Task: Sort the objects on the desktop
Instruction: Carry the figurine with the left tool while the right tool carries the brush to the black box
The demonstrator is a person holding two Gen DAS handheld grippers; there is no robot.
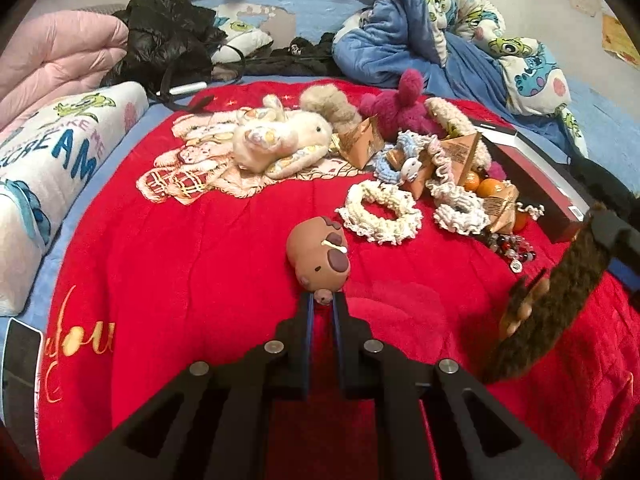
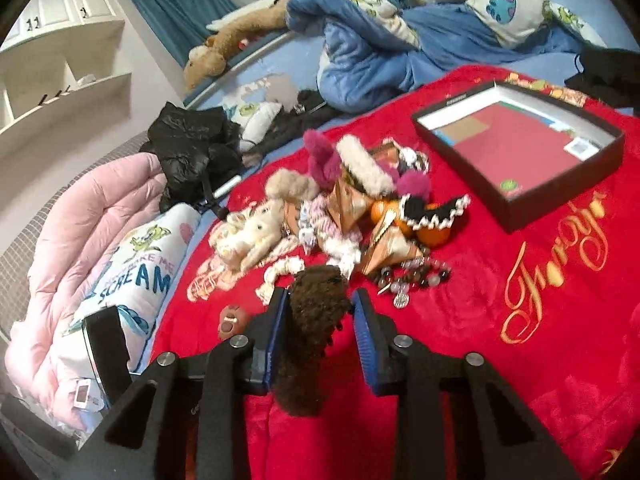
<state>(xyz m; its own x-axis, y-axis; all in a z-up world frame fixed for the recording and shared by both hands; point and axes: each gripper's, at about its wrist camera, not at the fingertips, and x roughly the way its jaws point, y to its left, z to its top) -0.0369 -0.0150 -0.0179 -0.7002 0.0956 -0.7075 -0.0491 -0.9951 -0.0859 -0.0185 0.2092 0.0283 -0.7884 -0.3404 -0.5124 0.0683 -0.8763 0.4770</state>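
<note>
My left jaws are clenched on a small nub at the near end of the brown capybara toy (image 1: 319, 256); the left gripper (image 1: 322, 304) holds it just over the red blanket (image 1: 180, 280), near the blanket's middle. The toy's long axis runs straight away from me, head outward. My right jaws stand apart with the brown fuzzy scrunchie (image 2: 316, 320) between them; it touches the left pad, and I cannot tell whether the right pad meets it, so the right gripper (image 2: 320, 320) looks released or barely holding. The scrunchie hangs lengthwise along my fingers. Beyond both lies the pile of scrunchies (image 1: 380, 212), plush toys and oranges (image 1: 490, 188). The open black box (image 2: 516, 148) sits toward the blanket's far right corner, nearer my right hand, so I judge that way the scrunchie's move.
</note>
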